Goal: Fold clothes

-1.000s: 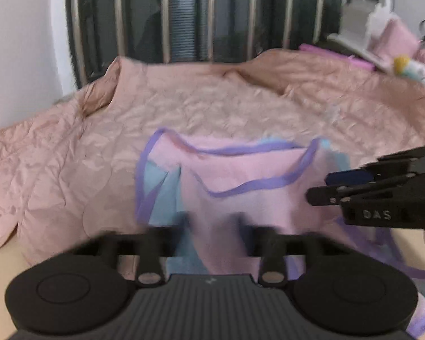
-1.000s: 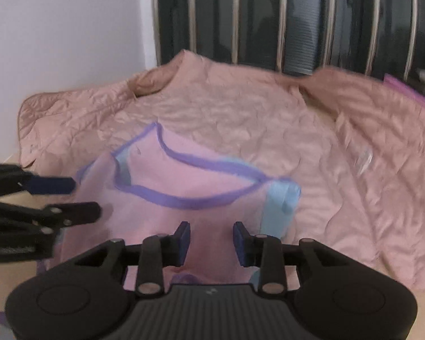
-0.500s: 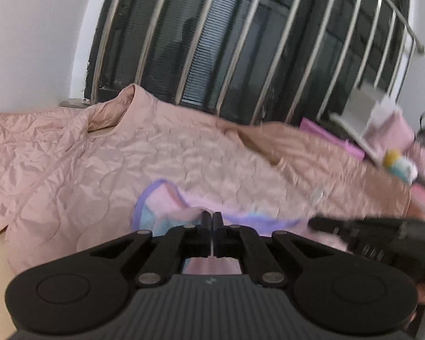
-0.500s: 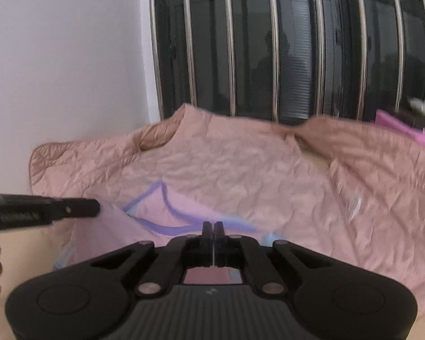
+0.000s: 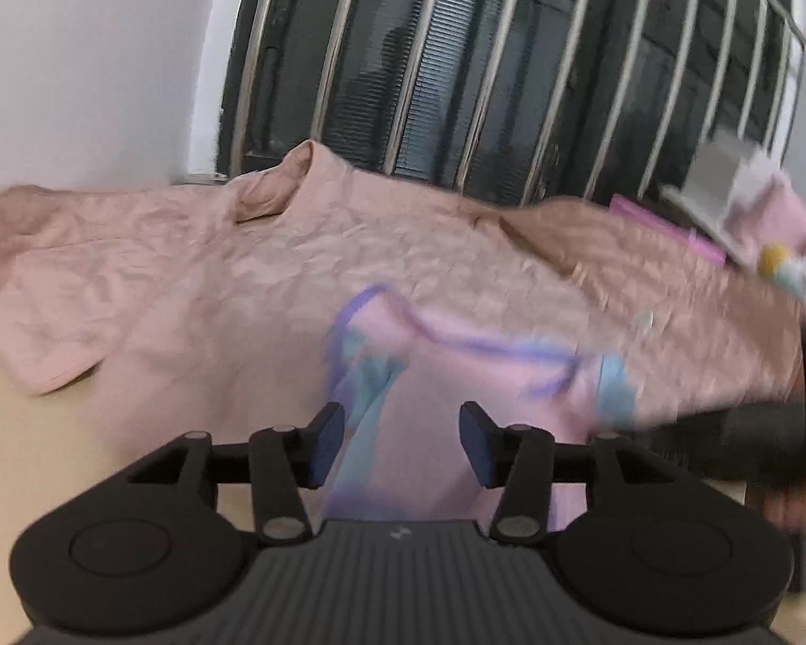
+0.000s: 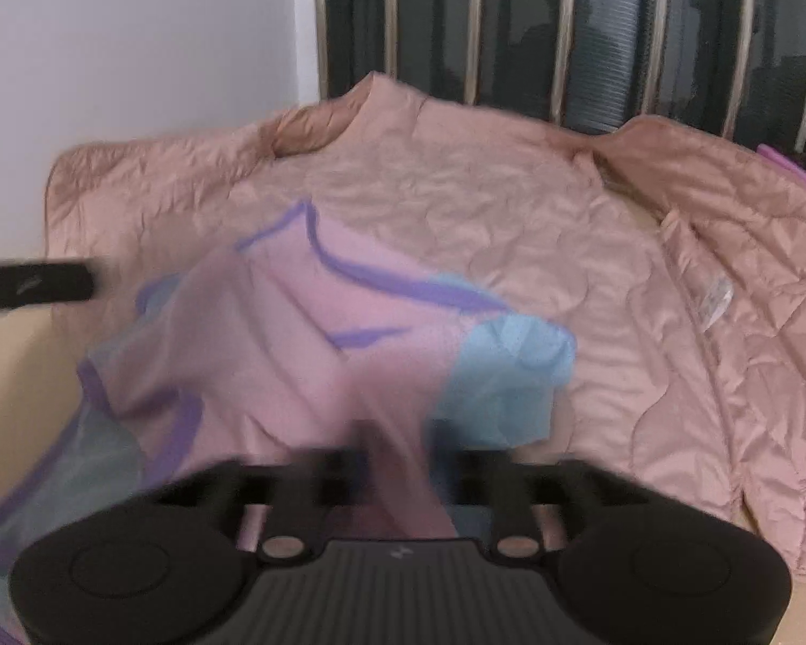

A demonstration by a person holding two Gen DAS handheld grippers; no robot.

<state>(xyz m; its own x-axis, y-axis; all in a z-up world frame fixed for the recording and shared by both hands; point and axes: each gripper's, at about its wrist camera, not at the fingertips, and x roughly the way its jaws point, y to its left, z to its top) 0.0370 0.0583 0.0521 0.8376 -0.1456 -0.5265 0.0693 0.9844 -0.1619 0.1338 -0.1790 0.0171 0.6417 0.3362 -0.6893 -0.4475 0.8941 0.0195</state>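
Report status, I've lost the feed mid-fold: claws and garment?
Left claw opening, pink top between its fingers, not pinched. Right claw blurred, looks shut on the bunched pink top. It lies on a quilted jacket; nothing else in the way.

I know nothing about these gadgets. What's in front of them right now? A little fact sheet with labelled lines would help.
Garment being folded: small pink top with purple trim and light blue panels
Underneath: shiny quilted dusty-pink jacket, spread flat
Surface: tan tabletop
Background: dark window with metal bars, white wall
Left claw: jaws opening, pink fabric lying between them, pads not pressing it
Right claw: blurred; pink fabric runs up between its fingers, apparently pinched
Far right in the left view: blurred clutter, unidentifiable
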